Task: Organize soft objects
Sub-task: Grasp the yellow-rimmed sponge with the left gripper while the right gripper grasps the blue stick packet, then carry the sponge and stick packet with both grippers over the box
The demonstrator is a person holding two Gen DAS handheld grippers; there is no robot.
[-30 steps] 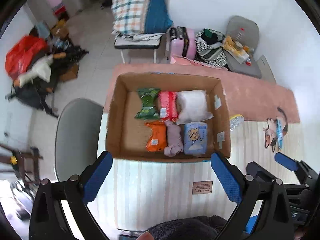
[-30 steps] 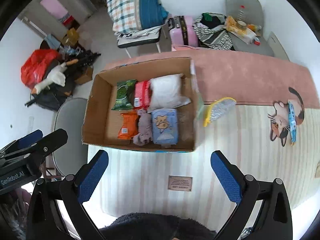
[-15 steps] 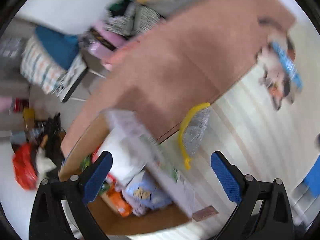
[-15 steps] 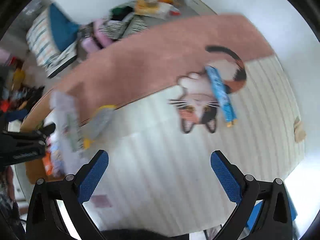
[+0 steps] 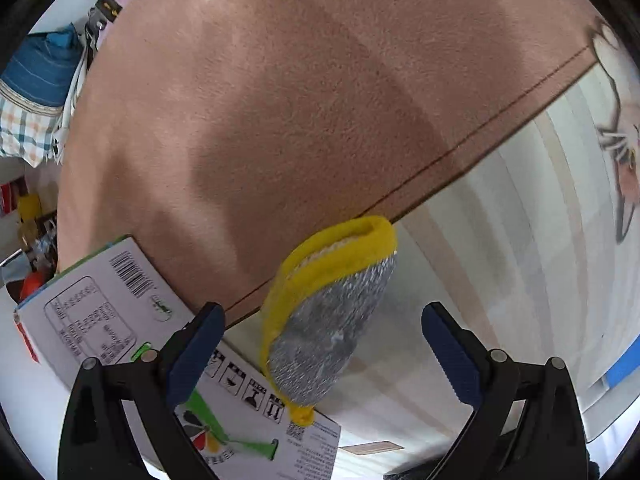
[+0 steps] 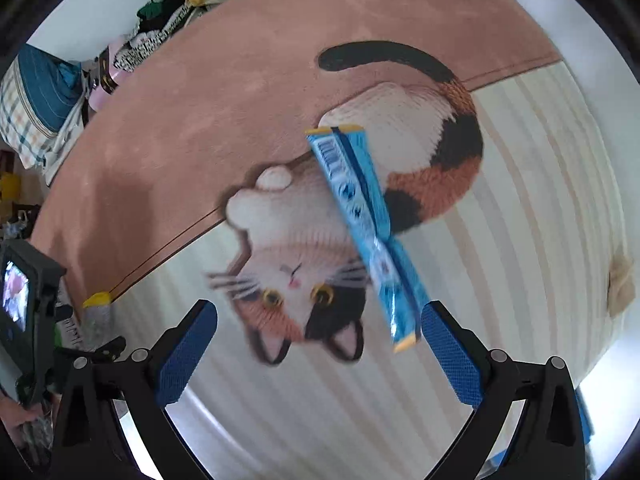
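Note:
A grey pad with a yellow rim (image 5: 328,320) lies on the striped mat, leaning against the outer wall of the cardboard box (image 5: 100,312). My left gripper (image 5: 320,344) is open, its blue pads on either side of the pad. A long blue packet (image 6: 360,224) lies across the cat picture on the mat (image 6: 304,256). My right gripper (image 6: 320,344) is open and empty, just short of the packet, whose near end is by the right finger. The yellow-rimmed pad also shows small at the left of the right wrist view (image 6: 96,308). The box's inside is hidden.
The mat is pink (image 5: 280,100) at the far side and striped cream (image 6: 540,200) nearer. The left gripper's body with its screen (image 6: 20,300) stands at the left. A plaid bundle (image 6: 28,108) and clutter (image 6: 168,20) lie beyond the mat.
Both grippers swung right, away from the box, and came down low. The left one closed in on the yellow-rimmed pad. The right one closed in on the blue packet.

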